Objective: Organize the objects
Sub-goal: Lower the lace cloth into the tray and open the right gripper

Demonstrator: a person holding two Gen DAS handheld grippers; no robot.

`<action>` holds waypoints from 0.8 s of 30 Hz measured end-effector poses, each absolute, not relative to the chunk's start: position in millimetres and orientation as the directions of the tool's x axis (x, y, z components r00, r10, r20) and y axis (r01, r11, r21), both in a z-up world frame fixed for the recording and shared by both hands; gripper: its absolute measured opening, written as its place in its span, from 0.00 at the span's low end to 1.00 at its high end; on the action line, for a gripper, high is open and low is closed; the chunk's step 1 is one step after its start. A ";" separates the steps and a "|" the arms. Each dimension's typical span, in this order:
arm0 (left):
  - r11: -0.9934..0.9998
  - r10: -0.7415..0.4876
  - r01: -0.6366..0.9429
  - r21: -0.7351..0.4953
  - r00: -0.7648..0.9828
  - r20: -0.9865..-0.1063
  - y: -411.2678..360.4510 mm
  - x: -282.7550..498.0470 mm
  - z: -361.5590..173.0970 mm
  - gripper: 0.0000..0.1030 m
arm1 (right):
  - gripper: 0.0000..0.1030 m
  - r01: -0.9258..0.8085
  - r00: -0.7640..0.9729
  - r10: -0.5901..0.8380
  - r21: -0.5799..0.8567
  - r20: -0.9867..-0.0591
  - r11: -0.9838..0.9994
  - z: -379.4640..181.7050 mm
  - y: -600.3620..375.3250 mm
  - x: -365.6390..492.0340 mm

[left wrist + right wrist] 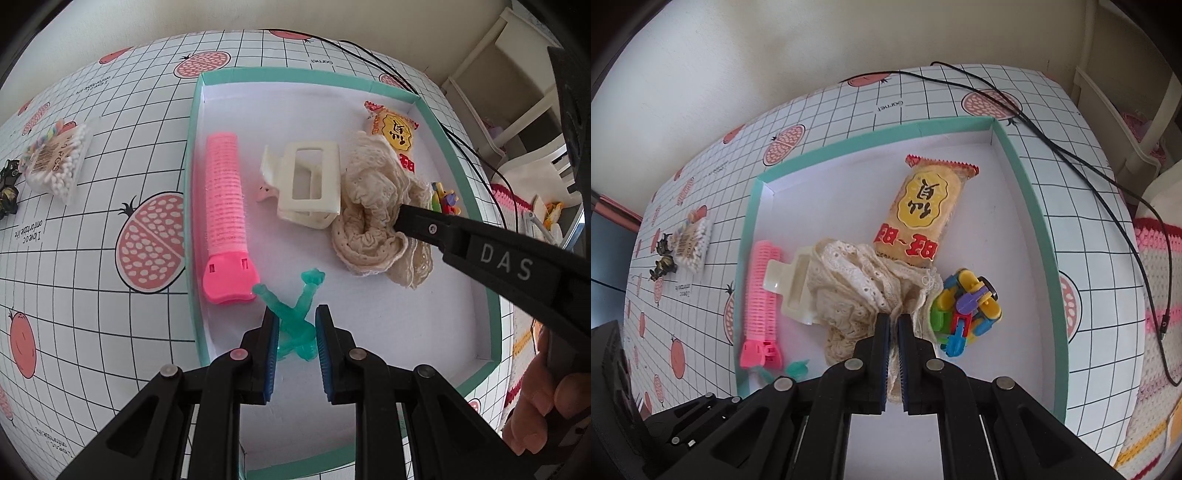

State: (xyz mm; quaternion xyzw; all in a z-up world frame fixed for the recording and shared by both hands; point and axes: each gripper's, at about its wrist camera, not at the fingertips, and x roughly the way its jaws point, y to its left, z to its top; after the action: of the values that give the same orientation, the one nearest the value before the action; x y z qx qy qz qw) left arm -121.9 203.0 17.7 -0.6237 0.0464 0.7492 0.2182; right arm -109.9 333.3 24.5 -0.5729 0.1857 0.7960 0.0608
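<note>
- Blue-padded left gripper (pixel 295 334): jaws parted, straddling the translucent green X-shaped plastic toy (pixel 295 317); its crossed limbs point away from the fingers, inside the teal-rimmed white tray (pixel 192 206).
- Right gripper (pixel 894 332): clenched on the cream lace fabric scrunchie (pixel 864 291), mid-tray, beside the multicoloured block toy (pixel 967 310).

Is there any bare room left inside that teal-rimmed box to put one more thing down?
Yes. The white floor of the teal-rimmed box is bare along the far wall, behind the pink hair roller, and in the near right corner. The middle is crowded: cream lace cloth, ivory claw clip, yellow snack packet, colourful toy blocks.
</note>
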 end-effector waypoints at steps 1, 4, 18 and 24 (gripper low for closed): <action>-0.901 0.268 -0.385 -0.202 -0.127 -0.955 203.2 -121.5 17.8 0.20 | 0.05 -0.311 -0.337 -0.118 0.229 -0.934 -0.922 24.7 333.8 -109.8; -0.900 0.268 -0.386 -0.202 -0.125 -0.955 203.1 -120.8 18.1 0.20 | 0.05 -0.308 -0.339 -0.116 0.227 -0.934 -0.924 27.5 333.7 -109.6; -0.889 0.301 -0.393 -0.234 -0.116 -0.947 201.2 -117.6 38.5 0.26 | 0.09 -0.312 -0.370 -0.109 0.234 -0.922 -0.921 46.9 334.1 -106.8; -0.886 0.334 -0.386 -0.256 -0.149 -0.931 197.3 -116.9 57.8 0.28 | 0.10 -0.301 -0.423 -0.094 0.237 -0.901 -0.924 70.7 334.6 -102.9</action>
State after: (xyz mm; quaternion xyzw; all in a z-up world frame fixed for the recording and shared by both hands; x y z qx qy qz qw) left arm -116.9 197.3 57.8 -0.6073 0.0216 0.7578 0.2377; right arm -102.9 334.6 70.7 -0.5336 0.1849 0.8229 0.0629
